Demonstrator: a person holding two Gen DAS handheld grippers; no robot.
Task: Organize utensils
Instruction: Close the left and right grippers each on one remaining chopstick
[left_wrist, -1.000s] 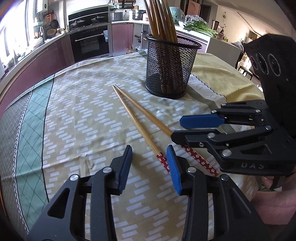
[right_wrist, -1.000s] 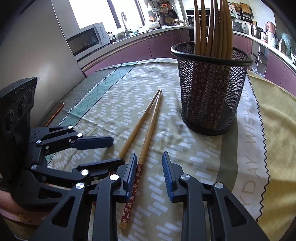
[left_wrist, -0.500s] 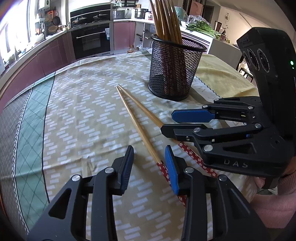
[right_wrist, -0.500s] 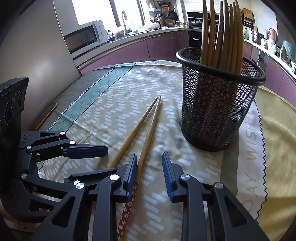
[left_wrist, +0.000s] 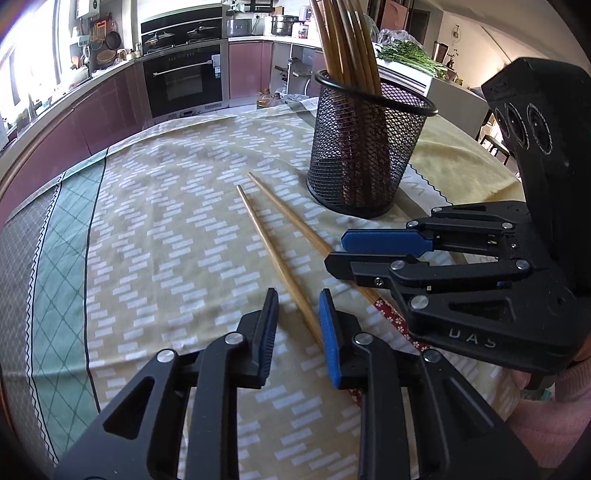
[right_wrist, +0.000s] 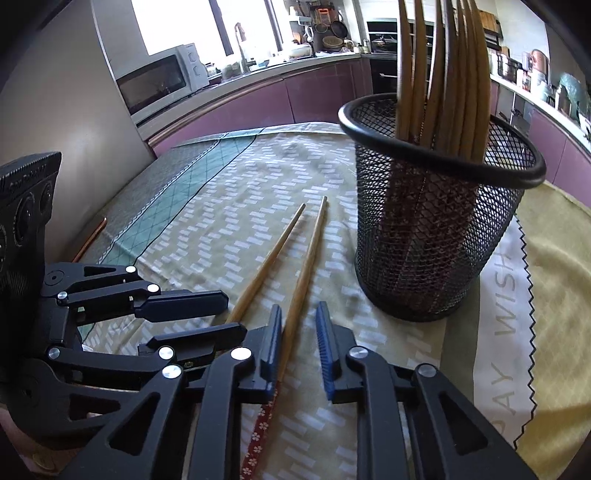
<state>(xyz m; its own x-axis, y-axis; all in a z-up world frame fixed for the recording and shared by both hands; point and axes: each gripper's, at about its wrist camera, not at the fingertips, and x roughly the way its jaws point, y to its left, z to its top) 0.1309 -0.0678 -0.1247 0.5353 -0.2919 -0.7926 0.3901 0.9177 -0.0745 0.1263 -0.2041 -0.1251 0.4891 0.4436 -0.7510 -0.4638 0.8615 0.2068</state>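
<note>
1. Left wrist view: the left gripper (left_wrist: 295, 314) straddles one loose chopstick (left_wrist: 275, 254) on the tablecloth (left_wrist: 147, 221), jaws closing, a gap still showing beside the stick. The right gripper (left_wrist: 336, 251) reaches across the second chopstick (left_wrist: 284, 210). Both sticks point at the mesh holder (left_wrist: 365, 155) near the table's far edge.
2. Right wrist view: the right gripper (right_wrist: 297, 325) is closing round the second chopstick (right_wrist: 306, 266), pads not yet pressing; the left gripper (right_wrist: 231, 314) lies just beside.
3. Judgement: this is the grasp step. Next, each grip should firm up, lift, and tip the stick upright into the holder (right_wrist: 436, 221).
</note>
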